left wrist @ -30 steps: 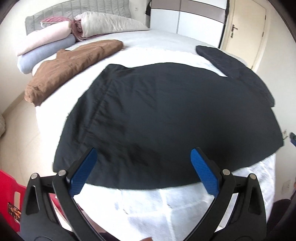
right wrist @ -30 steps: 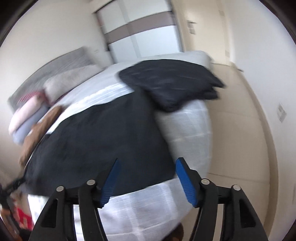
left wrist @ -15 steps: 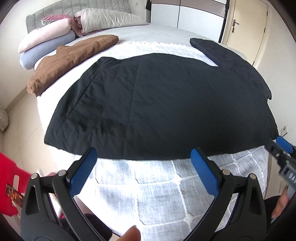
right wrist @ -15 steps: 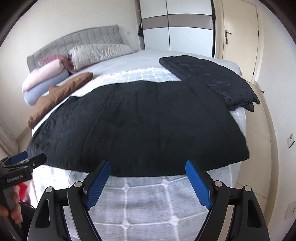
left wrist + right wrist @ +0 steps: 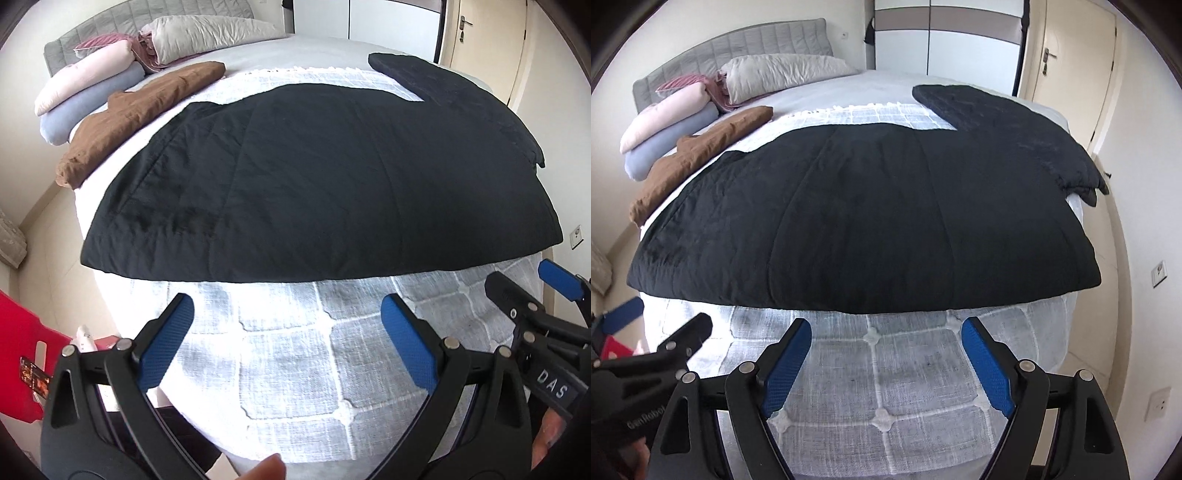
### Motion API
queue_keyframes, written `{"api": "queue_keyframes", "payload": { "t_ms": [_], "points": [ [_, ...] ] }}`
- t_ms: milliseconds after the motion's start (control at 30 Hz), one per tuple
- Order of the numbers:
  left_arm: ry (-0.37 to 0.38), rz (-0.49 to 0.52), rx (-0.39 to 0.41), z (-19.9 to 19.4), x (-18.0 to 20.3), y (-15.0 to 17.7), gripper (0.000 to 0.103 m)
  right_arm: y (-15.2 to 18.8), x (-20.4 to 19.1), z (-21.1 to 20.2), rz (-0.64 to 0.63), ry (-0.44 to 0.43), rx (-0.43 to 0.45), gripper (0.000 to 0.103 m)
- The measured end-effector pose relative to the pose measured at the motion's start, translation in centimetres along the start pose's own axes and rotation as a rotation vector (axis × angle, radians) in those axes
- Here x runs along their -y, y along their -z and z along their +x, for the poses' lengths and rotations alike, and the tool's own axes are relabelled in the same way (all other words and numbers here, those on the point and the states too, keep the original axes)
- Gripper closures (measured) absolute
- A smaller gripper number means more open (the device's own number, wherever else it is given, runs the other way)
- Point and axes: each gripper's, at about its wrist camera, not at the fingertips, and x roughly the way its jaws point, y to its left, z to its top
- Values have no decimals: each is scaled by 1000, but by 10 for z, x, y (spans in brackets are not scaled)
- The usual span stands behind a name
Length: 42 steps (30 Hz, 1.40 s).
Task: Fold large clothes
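A large black garment [image 5: 325,177] lies spread flat across the foot of the bed [image 5: 295,354]; it also shows in the right wrist view [image 5: 871,221]. One part runs up to the back right [image 5: 997,110]. My left gripper [image 5: 288,332] is open and empty, held back from the garment's near hem over the bare white quilt. My right gripper [image 5: 886,354] is open and empty too, just short of the same hem. Each gripper shows at the edge of the other's view: the right one [image 5: 546,295], the left one [image 5: 657,332].
A brown garment [image 5: 140,110] lies along the bed's left side. Rolled pink and blue bedding [image 5: 85,92] and pillows [image 5: 207,33] sit by the grey headboard. A red object [image 5: 22,354] stands on the floor at left. A door [image 5: 1067,74] and wardrobe are behind.
Both grippers have pulled back from the garment toward the foot of the bed and steadied side by side. The garment now lies flat with more white quilt showing in front.
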Motion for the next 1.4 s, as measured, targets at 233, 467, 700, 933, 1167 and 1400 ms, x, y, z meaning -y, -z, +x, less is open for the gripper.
{"api": "queue_keyframes", "payload": {
  "t_ms": [233,467,700,933,1167,1400],
  "points": [
    [-4,-1,8,1,3,-1,2,0,4,0,-5,30,4,18],
    [-1,11,-2,6,12,-2,2,-1,5,-1,-6,36,8,18],
    [8,17,-5,7,18,-3,2,-1,10,0,6,42,6,18],
    [10,14,-5,8,19,-4,2,-1,9,-1,3,38,4,18],
    [7,5,-6,8,17,-4,2,-1,8,-1,2,38,4,18],
    [11,3,-6,8,16,-4,2,-1,7,-1,2,35,5,18]
  ]
}}
